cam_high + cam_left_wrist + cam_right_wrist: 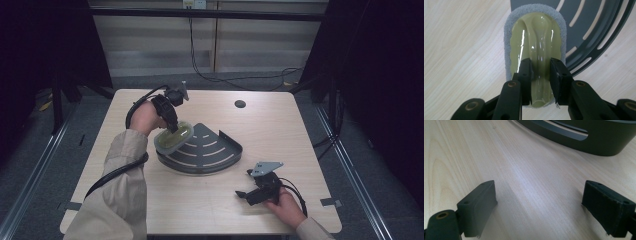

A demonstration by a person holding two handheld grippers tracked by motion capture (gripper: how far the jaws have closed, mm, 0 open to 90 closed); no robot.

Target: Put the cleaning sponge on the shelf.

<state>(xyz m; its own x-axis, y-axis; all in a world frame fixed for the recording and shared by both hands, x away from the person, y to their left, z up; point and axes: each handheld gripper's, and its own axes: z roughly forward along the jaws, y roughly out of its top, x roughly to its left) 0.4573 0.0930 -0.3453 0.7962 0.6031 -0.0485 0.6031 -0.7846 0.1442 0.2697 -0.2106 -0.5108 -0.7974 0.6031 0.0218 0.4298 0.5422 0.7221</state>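
Note:
My left gripper (172, 127) points down and is shut on a scrubbing sponge (173, 137). In the left gripper view the sponge (536, 37) has a glossy yellow-green plastic grip on a grey foam pad. The left gripper (541, 75) has both jaws pressed on the ridge of that grip. The sponge hangs over the left edge of a dark grey quarter-round slotted rack (215, 150), half above the wood; whether it touches the rack (594, 30) I cannot tell. My right gripper (242, 195) rests low near the table's front right. In its own view the right gripper (539, 202) stands open over bare wood, facing the rack's wall (586, 142).
The light wooden table (280, 125) has a round dark cable hole (240, 104) at the back right. Black cables (235, 77) lie on the floor behind the table. Dark curtains close both sides. Bare wood lies between the rack and the front edge.

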